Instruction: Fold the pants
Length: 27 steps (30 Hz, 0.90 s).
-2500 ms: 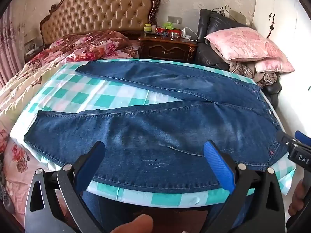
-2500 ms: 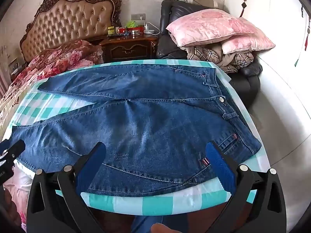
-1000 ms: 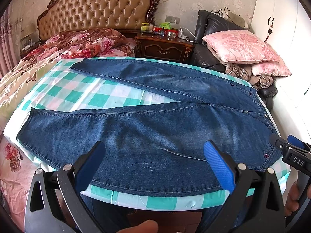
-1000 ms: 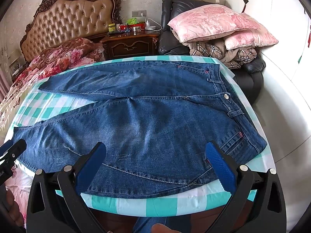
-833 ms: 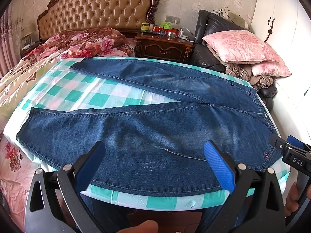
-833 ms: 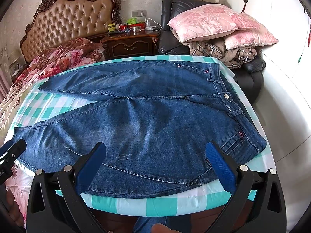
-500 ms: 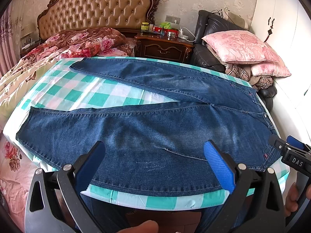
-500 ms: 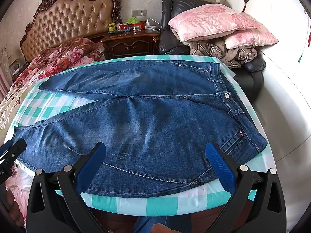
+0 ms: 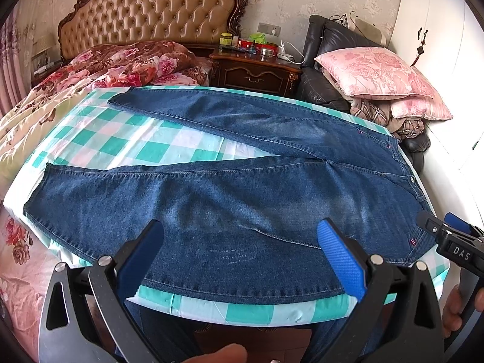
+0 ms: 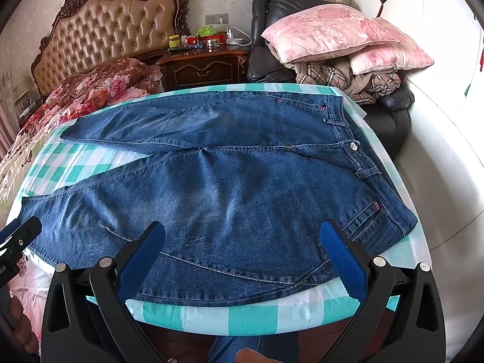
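The pants [image 9: 230, 199], blue jeans, lie flat and unfolded on the desk [image 9: 127, 142] with its teal-and-white checked cover. Their waistband is at the desk's right end beside the black armchair [image 10: 390, 115], and the two legs spread apart toward the end beside the bed [image 9: 90, 72]. The left tongs [image 9: 239, 260] hover spread wide over the desk's near edge, above the nearer leg, holding nothing. The right tongs [image 10: 242, 260] hover likewise spread and empty over the near edge, closer to the waistband. Behind the desk stands a dark nightstand [image 10: 202, 66].
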Each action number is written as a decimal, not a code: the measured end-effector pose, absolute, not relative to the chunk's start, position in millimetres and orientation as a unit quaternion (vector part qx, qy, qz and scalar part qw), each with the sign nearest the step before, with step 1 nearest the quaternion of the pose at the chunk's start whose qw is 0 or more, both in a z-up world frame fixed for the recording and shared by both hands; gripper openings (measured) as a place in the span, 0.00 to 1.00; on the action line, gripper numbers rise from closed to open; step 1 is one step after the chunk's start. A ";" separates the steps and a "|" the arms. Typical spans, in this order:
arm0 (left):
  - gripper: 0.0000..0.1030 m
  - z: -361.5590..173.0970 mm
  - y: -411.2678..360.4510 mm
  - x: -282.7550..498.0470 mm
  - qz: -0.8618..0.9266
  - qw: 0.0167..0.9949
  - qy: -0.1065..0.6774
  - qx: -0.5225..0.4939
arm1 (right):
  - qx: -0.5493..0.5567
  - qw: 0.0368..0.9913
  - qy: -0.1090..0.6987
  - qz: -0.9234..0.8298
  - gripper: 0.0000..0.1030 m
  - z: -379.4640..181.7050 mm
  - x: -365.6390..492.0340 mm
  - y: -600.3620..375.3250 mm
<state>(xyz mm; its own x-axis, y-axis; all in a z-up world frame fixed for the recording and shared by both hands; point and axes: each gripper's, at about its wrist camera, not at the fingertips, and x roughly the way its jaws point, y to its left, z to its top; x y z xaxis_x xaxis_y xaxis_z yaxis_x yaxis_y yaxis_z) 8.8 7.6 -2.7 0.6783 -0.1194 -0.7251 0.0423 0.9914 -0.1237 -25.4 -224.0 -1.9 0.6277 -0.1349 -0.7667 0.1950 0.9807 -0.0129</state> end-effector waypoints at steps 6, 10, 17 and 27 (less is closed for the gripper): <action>0.99 -2.8 7.5 8.2 -0.044 0.915 0.399 -0.049 | 0.036 0.901 0.421 -0.092 0.96 -2.1 -26.1 -224.1; 0.99 -2.8 7.8 8.6 -0.044 0.915 0.399 -0.049 | 0.037 0.901 0.422 -0.093 0.96 -4.7 -27.8 -223.7; 0.99 -2.7 7.9 8.7 -0.044 0.915 0.399 -0.050 | 0.037 0.901 0.422 -0.092 0.96 -4.4 -28.0 -224.2; 0.99 -8.8 3.5 7.9 -0.046 0.911 0.406 -0.053 | 0.050 0.898 0.429 -0.082 0.96 -10.2 -28.5 -227.5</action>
<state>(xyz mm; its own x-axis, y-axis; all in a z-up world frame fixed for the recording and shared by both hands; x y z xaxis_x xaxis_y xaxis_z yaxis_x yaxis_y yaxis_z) 7.9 3.5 -8.8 0.6666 -0.1272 -0.7345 0.0412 0.9901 -0.1341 -28.5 -227.5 -10.2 0.6187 -0.1036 -0.7788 0.1901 0.9815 0.0205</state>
